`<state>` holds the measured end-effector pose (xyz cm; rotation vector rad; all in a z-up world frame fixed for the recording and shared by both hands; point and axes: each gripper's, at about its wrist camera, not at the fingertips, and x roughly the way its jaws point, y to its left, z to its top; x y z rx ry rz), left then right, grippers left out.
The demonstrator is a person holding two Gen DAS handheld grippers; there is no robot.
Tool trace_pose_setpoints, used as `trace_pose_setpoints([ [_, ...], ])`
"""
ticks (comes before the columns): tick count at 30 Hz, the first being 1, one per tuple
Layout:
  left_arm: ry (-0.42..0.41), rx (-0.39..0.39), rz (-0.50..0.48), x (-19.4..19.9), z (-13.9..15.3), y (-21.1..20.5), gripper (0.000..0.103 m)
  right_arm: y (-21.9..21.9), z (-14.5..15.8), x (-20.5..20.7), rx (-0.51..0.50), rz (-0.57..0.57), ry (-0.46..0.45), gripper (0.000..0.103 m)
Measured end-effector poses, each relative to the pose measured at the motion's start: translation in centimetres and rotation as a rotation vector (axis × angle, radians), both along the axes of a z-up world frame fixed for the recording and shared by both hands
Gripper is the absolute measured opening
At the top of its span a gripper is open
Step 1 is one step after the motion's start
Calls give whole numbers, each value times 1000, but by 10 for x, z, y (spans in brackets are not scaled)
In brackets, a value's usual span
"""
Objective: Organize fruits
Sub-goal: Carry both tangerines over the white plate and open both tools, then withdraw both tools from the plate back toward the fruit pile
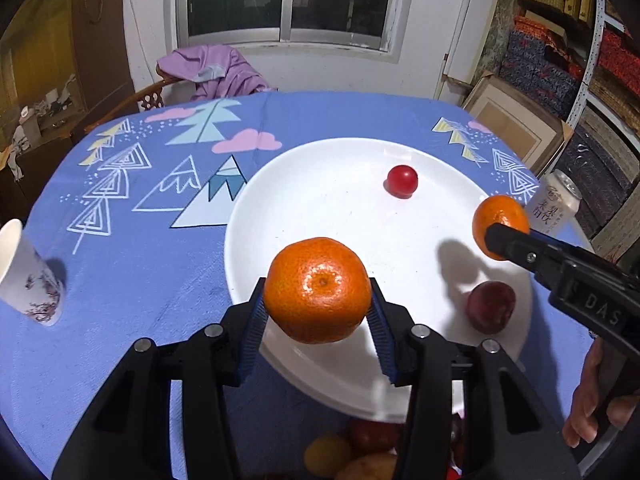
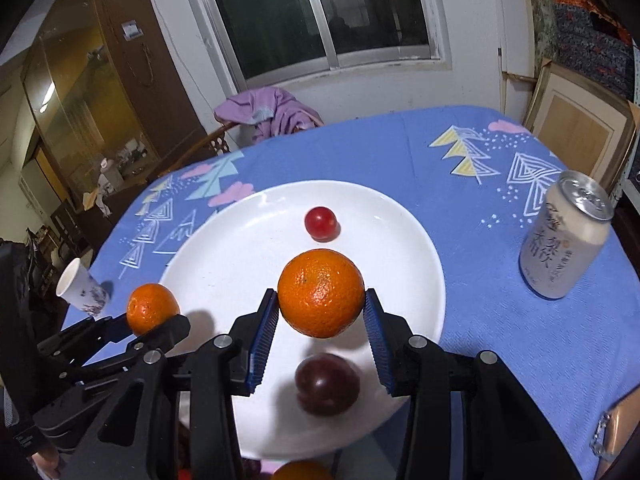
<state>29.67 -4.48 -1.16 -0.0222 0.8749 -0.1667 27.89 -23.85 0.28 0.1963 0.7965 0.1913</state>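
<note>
My left gripper (image 1: 318, 308) is shut on an orange mandarin (image 1: 318, 290) and holds it above the near left edge of the white plate (image 1: 320, 160). My right gripper (image 2: 321, 312) is shut on a second mandarin (image 2: 321, 292) above the plate (image 2: 224, 248); it shows in the left wrist view (image 1: 500, 224). On the plate lie a small red fruit (image 1: 402, 181) at the far side and a dark red plum (image 1: 490, 306) near the right. In the right wrist view the small red fruit (image 2: 320, 222) lies ahead, the plum (image 2: 327, 384) below the fingers, and the left gripper's mandarin (image 2: 152, 308) at left.
A drink can (image 2: 564, 240) stands right of the plate on the blue tablecloth (image 1: 140, 280). A paper cup (image 1: 28, 276) stands at the left table edge. More fruit (image 1: 352, 448) lies below the plate's near edge. A chair with purple clothing (image 1: 216, 72) is behind the table.
</note>
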Motion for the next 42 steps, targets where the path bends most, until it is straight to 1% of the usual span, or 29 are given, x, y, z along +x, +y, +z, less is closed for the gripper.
trace_pose_setpoints([
  [2,18,-12,-1,4,-7,2,47,1,-7,6,-2,7,14,44],
  [4,12,-13,-5,7,-11,2,51,2,-12,11,-9,13,31,46],
  [6,8,-36,-22,6,-9,4,61,0,-15,12,5,-1,30,46],
  [8,-4,-51,-22,3,-6,6,67,-1,-14,14,12,-11,22,46],
  [11,-13,-65,-28,-1,-1,8,68,-4,-8,10,16,-24,4,46],
  [14,-29,-97,-11,-8,13,17,68,-7,11,0,51,-29,-36,46],
  [16,-62,-115,8,-17,29,25,68,-9,30,-13,76,-21,-71,49],
  [17,-77,-117,15,-21,36,29,70,-9,40,-23,88,-16,-94,57],
  [18,-100,-114,27,-29,46,34,76,-10,48,-31,97,-14,-114,63],
  [19,-121,-110,41,-37,53,39,79,-10,60,-46,104,-8,-149,64],
  [20,-146,-106,58,-47,61,44,84,-10,68,-59,102,0,-173,66],
  [21,-160,-99,68,-57,66,49,87,-10,73,-71,99,8,-191,69],
  [22,-171,-87,70,-69,68,53,87,-10,77,-87,98,22,-213,71],
  [23,-178,-75,65,-81,68,56,87,-10,78,-100,99,27,-230,76],
  [24,-189,-64,63,-94,66,60,89,-10,77,-112,93,26,-240,77],
  [25,-200,-49,68,-107,61,63,90,-11,74,-122,81,25,-244,77],
  [26,-201,-13,76,-121,53,67,91,-11,70,-132,67,26,-247,80],
  [27,-197,18,81,-133,44,70,91,-13,62,-145,47,21,-254,86],
  [29,-173,54,95,-148,26,75,91,-18,45,-164,17,-12,-254,90],
  [30,-158,67,104,-154,17,77,91,-21,37,-169,4,-28,-239,91],
  [32,-136,87,107,-159,3,78,91,-28,22,-175,9,-38,-203,91],
  [33,-131,99,103,-159,-2,76,91,-31,19,-176,16,-48,-195,91],
  [35,-143,129,82,-160,-7,68,91,-41,17,-177,51,-81,-185,92],
  [36,-154,147,71,-161,-8,64,91,-46,17,-175,72,-93,-186,93],
  [39,-186,225,51,-163,-12,51,91,-53,15,-172,104,-120,-168,96],
  [42,-183,246,41,-158,-16,46,91,-54,10,-169,141,-110,-136,96],
])
